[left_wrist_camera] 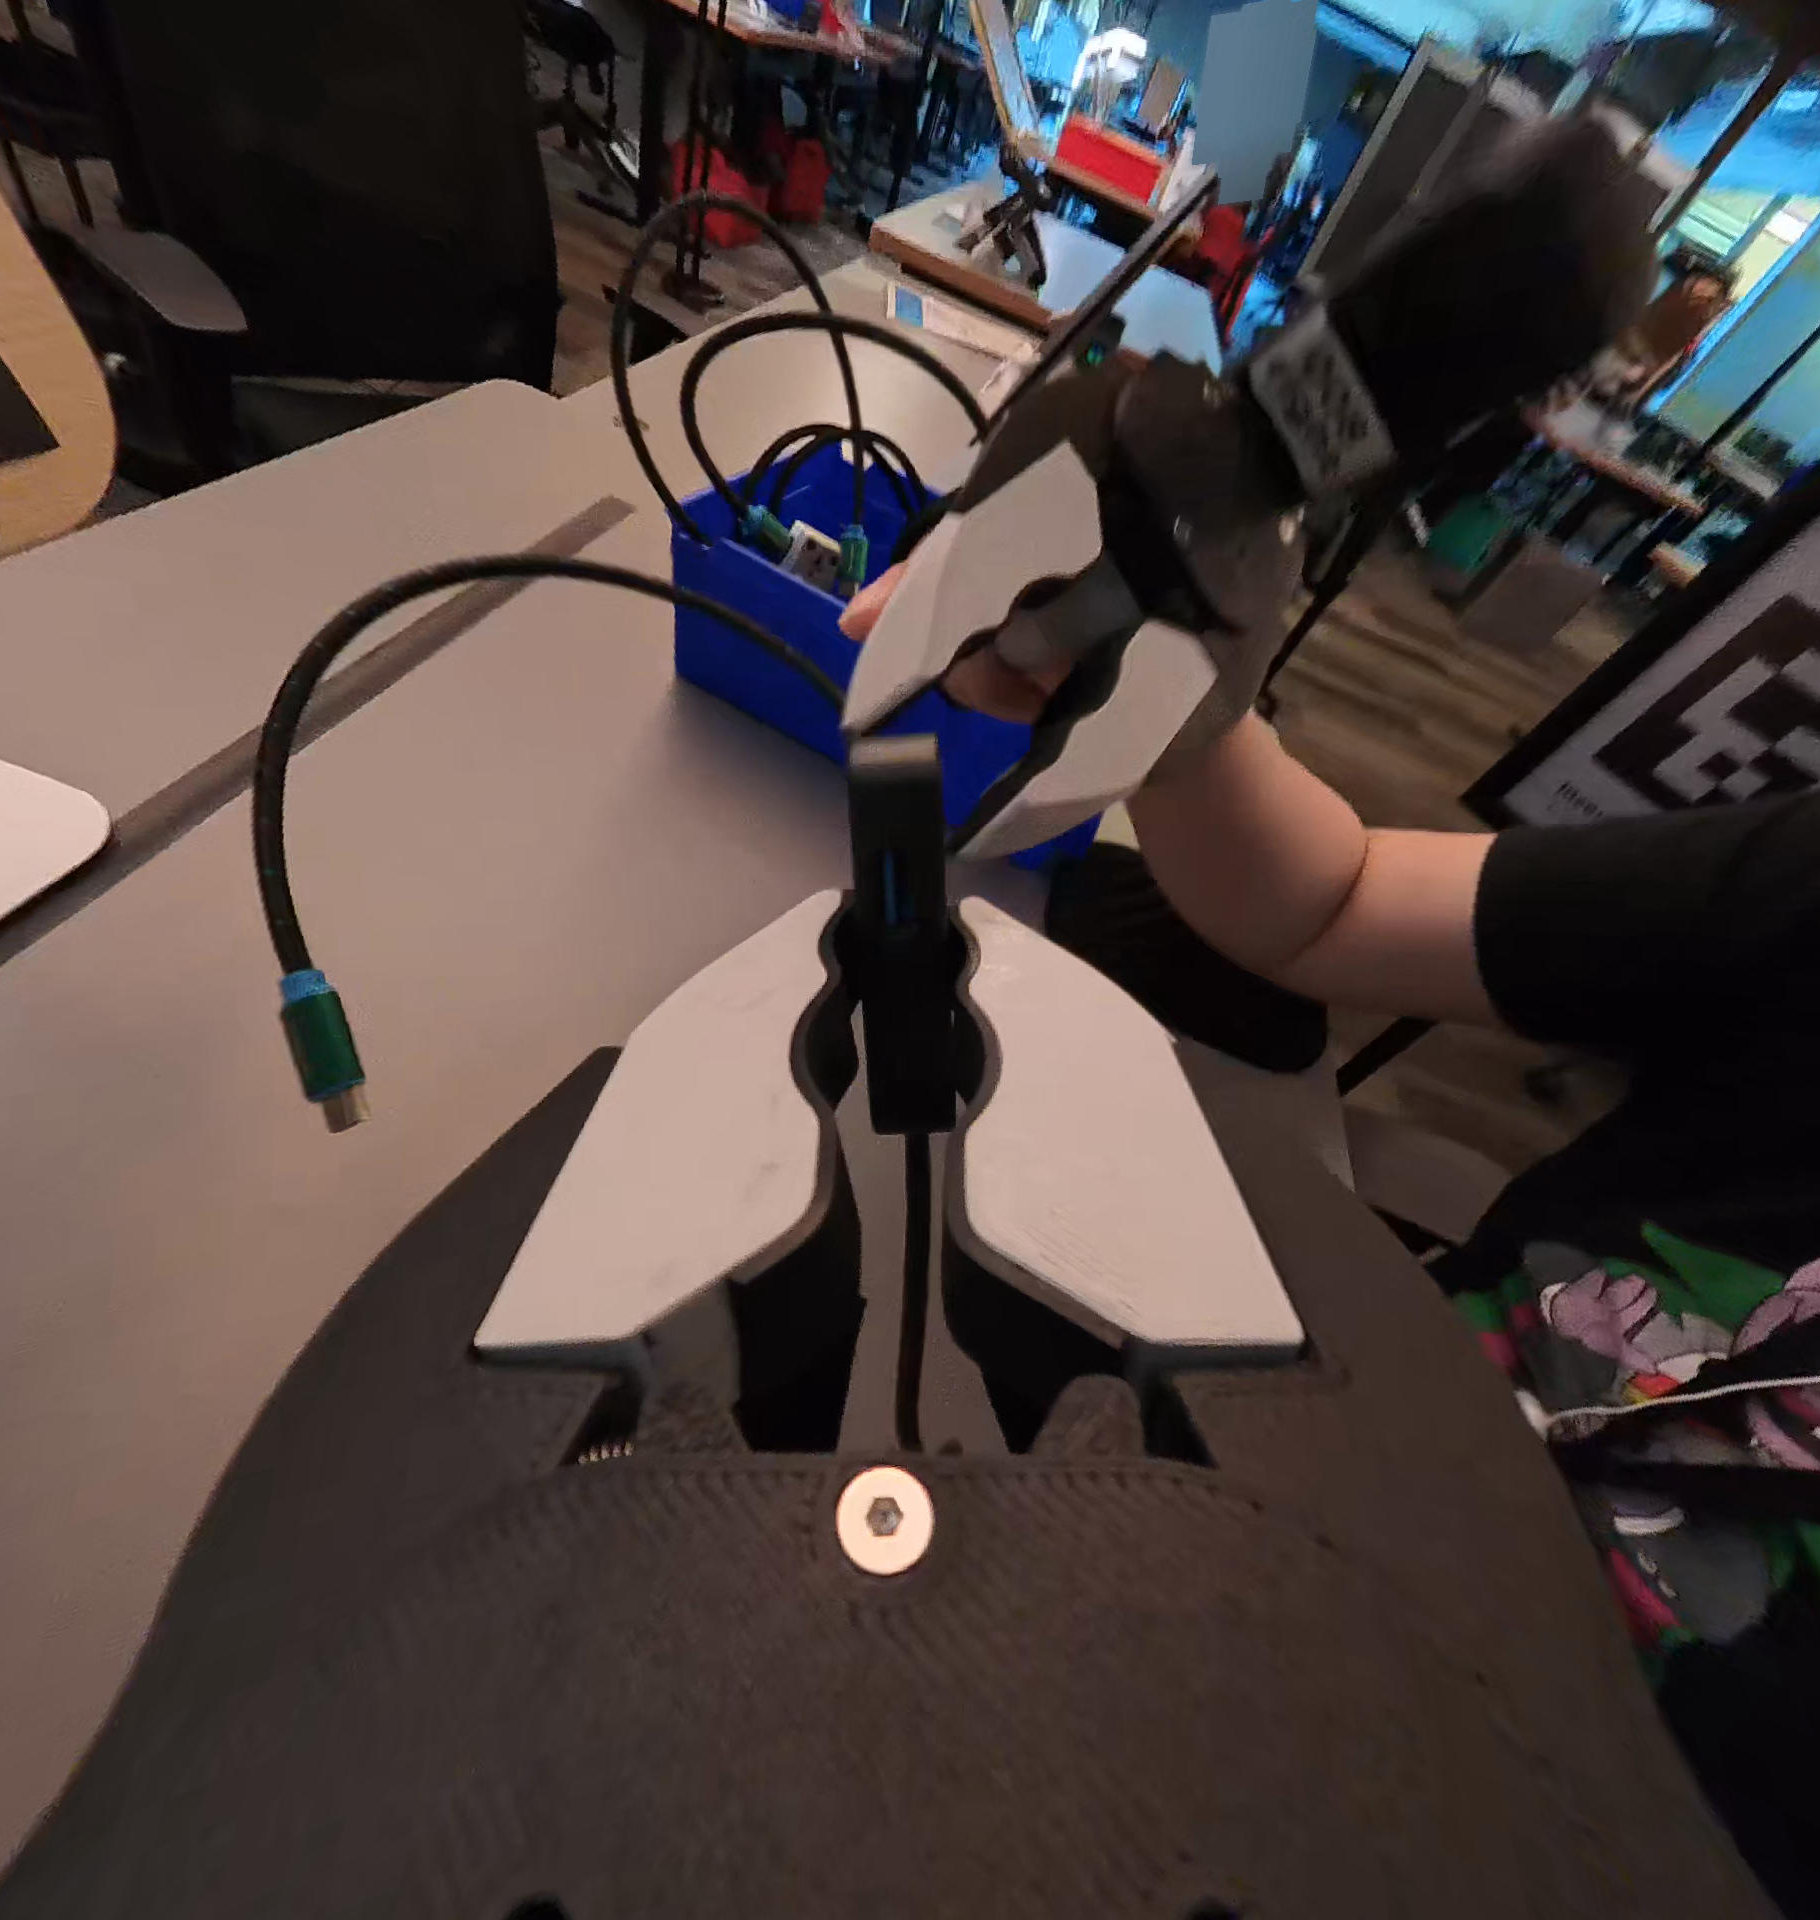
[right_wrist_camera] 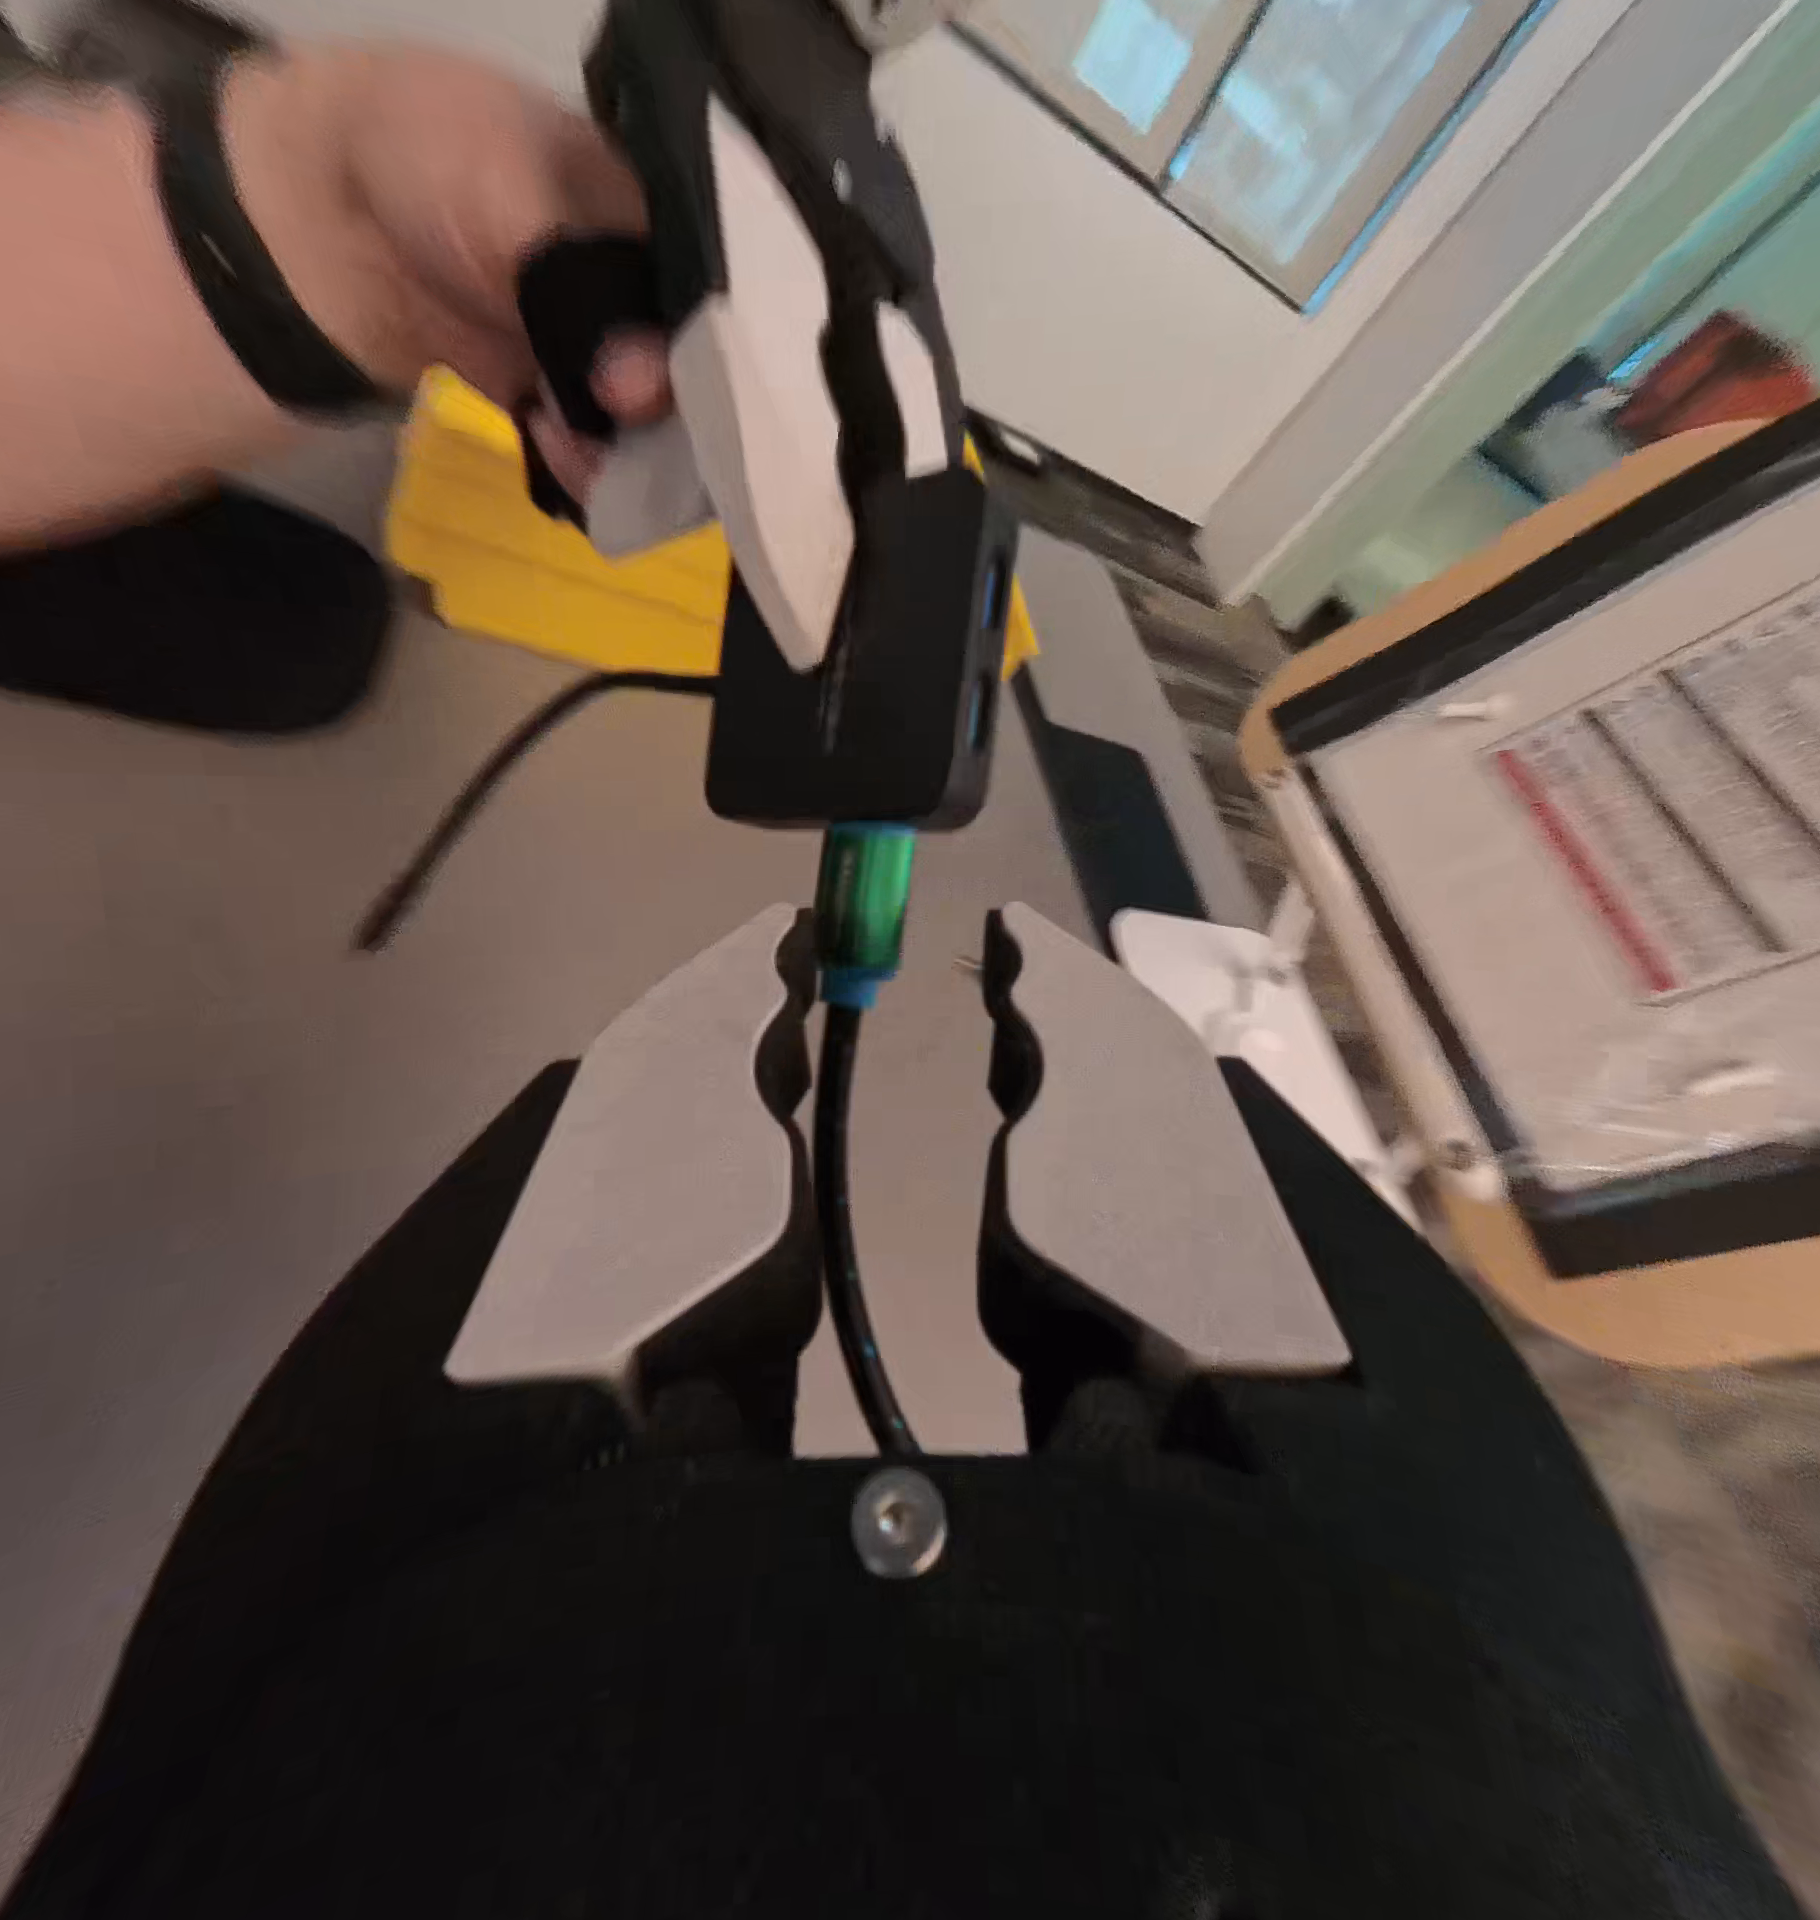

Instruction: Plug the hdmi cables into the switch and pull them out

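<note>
Grey desk (left_wrist_camera: 490,831) and a cluttered workshop lie behind. Held in the air, the left gripper (left_wrist_camera: 893,925) has its jaws clamped on the black switch (left_wrist_camera: 893,883). The right gripper (right_wrist_camera: 893,935) has its jaws apart around the green plug (right_wrist_camera: 864,883) of a cable (right_wrist_camera: 849,1195), which sits in the switch's end; contact is unclear. Both look light; the braided cable flexes, so grip the stiff plug shell. Another cable end (left_wrist_camera: 319,1039) dangles from the blue bin (left_wrist_camera: 771,623).

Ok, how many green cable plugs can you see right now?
4 green plugs: one seated in the switch, one dangling over the table, two in the blue bin; others may hide there.
</note>
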The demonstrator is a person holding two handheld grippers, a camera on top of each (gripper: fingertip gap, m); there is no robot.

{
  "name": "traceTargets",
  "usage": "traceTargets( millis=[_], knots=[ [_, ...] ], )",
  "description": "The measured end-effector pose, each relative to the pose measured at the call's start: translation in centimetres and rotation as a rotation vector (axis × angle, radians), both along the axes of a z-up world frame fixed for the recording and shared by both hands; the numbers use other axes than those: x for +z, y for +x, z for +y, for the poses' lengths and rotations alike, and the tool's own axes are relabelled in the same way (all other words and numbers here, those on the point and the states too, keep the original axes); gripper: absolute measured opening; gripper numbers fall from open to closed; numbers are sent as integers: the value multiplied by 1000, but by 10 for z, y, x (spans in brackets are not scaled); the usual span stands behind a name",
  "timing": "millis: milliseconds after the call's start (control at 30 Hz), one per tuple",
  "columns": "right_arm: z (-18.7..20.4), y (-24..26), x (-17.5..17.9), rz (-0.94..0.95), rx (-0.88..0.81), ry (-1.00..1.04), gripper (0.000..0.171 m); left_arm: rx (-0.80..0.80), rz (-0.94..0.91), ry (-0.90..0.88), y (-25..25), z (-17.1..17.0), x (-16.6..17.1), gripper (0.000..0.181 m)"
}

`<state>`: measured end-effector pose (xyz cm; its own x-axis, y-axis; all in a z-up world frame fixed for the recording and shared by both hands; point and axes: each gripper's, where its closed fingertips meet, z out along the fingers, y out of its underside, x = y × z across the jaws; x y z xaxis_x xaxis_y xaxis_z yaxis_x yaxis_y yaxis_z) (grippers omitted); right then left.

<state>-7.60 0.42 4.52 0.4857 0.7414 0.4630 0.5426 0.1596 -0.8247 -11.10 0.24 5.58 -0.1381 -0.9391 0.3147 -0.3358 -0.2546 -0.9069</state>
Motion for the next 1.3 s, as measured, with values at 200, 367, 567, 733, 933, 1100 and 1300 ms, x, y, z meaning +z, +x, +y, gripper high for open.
traceTargets(
  millis=[200,367,567,733,933,1100,1300],
  knots=[
    [-23,-16,27,393,150,-316,37,-84,106,77,-2,-22,-11,13],
    [-37,-35,-9,428,311,-726,14,-168,141,100,7,-43,-19,13],
    [-27,-15,12,435,273,-543,15,-45,-32,22,6,-21,13,21],
    [-58,70,121,613,135,-74,15,87,-255,17,-36,2,65,22],
    [-155,186,211,852,-38,528,15,80,-205,40,-45,-1,62,22],
    [-211,252,224,1019,-100,710,15,28,-195,-53,-36,-7,56,21],
    [-176,321,176,834,-481,632,15,7,-172,-36,-29,-12,50,19]
  ],
)
